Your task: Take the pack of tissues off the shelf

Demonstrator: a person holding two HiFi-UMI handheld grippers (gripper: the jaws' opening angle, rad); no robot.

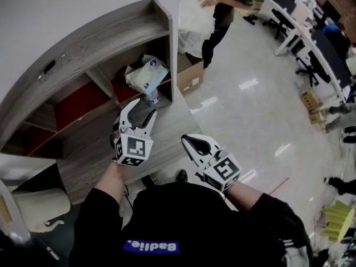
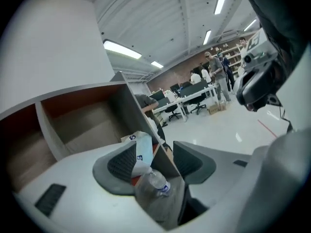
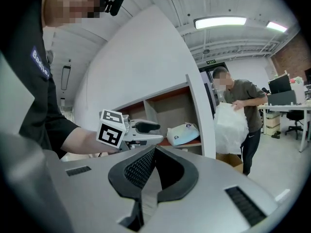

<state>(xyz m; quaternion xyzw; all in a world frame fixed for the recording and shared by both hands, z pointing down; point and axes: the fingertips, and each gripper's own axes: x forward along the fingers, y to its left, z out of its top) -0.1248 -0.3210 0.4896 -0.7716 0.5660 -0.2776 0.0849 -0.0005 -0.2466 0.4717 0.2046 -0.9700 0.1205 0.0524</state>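
The pack of tissues (image 1: 147, 74), white with blue print, lies in the shelf's (image 1: 83, 54) red-backed lower right compartment, close to the right upright. A clear water bottle (image 1: 151, 99) stands on the wood top just in front of it. My left gripper (image 1: 146, 108) is open and points at the bottle and the pack. In the left gripper view the bottle (image 2: 158, 182) and the pack (image 2: 142, 149) show through the gap between its jaws, and the pads touch neither. My right gripper (image 1: 188, 142) is shut and empty, lower right over the wood top. From there the pack (image 3: 183, 133) lies beyond the left gripper (image 3: 156, 132).
A person (image 1: 219, 4) holding a white bag (image 3: 232, 123) stands just right of the shelf, by a cardboard box (image 1: 190, 77) on the floor. The shelf's right upright (image 1: 167, 43) borders the compartment. Desks and chairs (image 1: 300, 26) fill the far right.
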